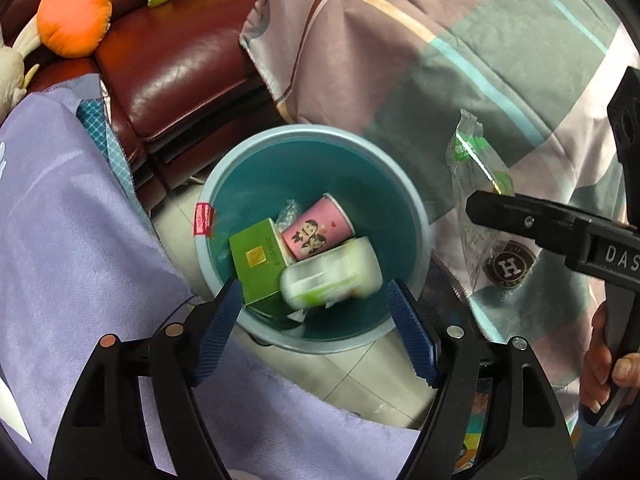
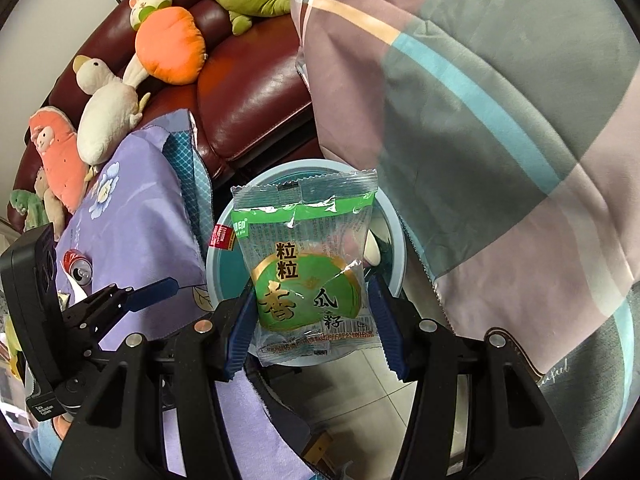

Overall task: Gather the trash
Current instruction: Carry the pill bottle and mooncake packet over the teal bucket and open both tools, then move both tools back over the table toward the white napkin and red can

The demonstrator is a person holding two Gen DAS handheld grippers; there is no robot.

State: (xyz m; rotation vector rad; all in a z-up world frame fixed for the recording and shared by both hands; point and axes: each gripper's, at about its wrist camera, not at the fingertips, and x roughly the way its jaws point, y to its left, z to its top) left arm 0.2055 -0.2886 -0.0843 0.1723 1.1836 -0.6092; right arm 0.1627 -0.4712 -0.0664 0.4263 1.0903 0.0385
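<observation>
Careful: your right gripper (image 2: pixel 312 312) is clamping seed packet (image 2: pixel 310 264) above bin (image 1: pixel 416 208), near its right rim. Your left gripper (image 1: pixel 316 300) is hanging released, white tub (image 1: pixel 332 274) blurring just ahead, seemingly dropping in. Risking: light packet drifting past rim if you're letting go off-centre.
</observation>
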